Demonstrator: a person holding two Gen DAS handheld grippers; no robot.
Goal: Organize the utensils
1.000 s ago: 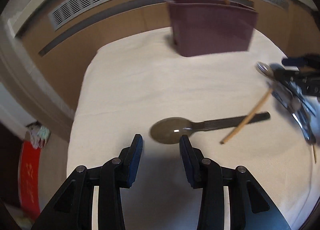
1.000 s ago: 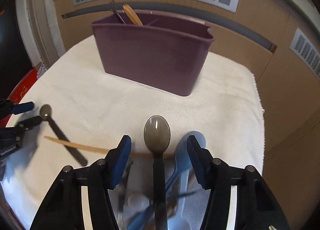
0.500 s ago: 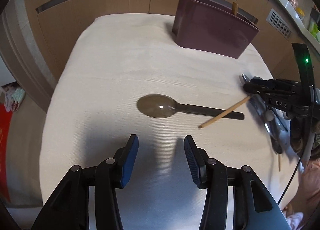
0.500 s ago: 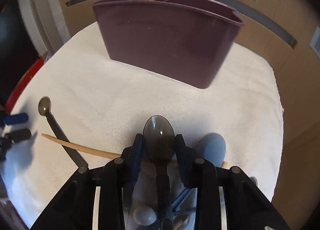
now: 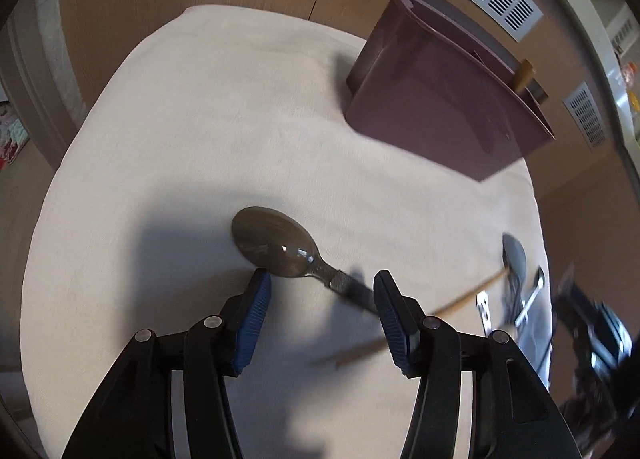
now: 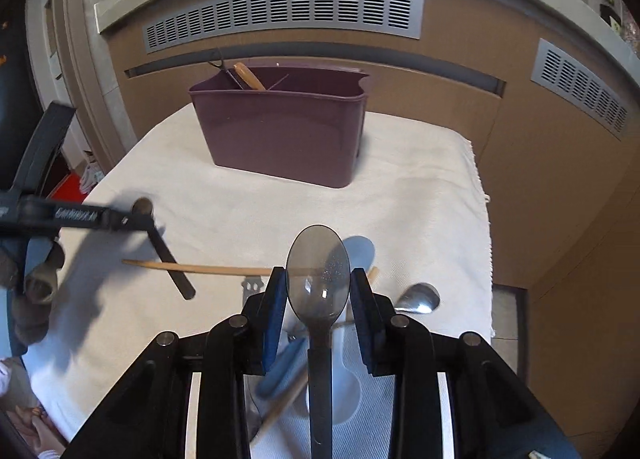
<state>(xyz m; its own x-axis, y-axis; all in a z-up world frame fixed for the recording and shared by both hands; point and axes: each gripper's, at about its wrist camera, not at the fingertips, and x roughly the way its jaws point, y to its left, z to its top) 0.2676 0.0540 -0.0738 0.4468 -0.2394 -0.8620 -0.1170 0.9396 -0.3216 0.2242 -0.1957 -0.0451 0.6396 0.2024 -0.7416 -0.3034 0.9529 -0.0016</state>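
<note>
My right gripper (image 6: pixel 318 279) is shut on a dark translucent spoon (image 6: pixel 318 271) and holds it raised above the white cloth, bowl forward. My left gripper (image 5: pixel 322 295) is open, its fingers either side of the neck of a second dark spoon (image 5: pixel 276 241) lying on the cloth. A wooden chopstick (image 5: pixel 432 313) crosses that spoon's handle. The maroon utensil caddy (image 6: pixel 280 131) stands at the far side of the cloth, with a wooden handle (image 6: pixel 248 76) and a thin metal piece inside it. The caddy also shows in the left wrist view (image 5: pixel 444 111).
Under the right gripper lies a pile of utensils: a blue spoon (image 6: pixel 280 371), a white spoon (image 6: pixel 344 379), a metal spoon (image 6: pixel 420 297). The chopstick (image 6: pixel 200 268) lies left of the pile. Wooden wall panels with vents (image 6: pixel 280 15) stand behind the table. The cloth edge (image 6: pixel 480 187) runs on the right.
My right gripper has shut on the dark spoon and lifted it off the pile. My left gripper has moved forward, so its open fingers now flank the other spoon's neck.
</note>
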